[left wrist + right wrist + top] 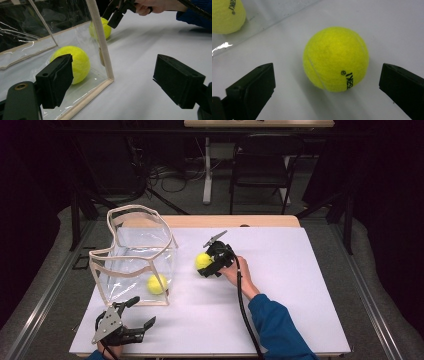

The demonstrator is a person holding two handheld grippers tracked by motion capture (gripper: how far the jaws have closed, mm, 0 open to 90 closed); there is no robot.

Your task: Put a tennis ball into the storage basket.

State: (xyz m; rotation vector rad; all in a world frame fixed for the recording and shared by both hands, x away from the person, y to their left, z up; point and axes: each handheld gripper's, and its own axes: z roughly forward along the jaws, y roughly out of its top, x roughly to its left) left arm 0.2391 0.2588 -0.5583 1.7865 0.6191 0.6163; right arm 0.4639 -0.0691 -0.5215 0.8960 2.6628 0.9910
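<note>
Now the right gripper (327, 92) stands wide around the tennis ball (336, 59); its printed logo faces the gripper.

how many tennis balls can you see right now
2. One tennis ball sits inside the clear bag; the other ball lies on the table between the open right tongs.

Blue sleeve (280, 327), black grippers, seemingly grey top plate (107, 324).

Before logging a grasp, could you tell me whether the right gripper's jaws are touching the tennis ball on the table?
Apart. In the right gripper view, white table shows between each jaw and the tennis ball.
</note>
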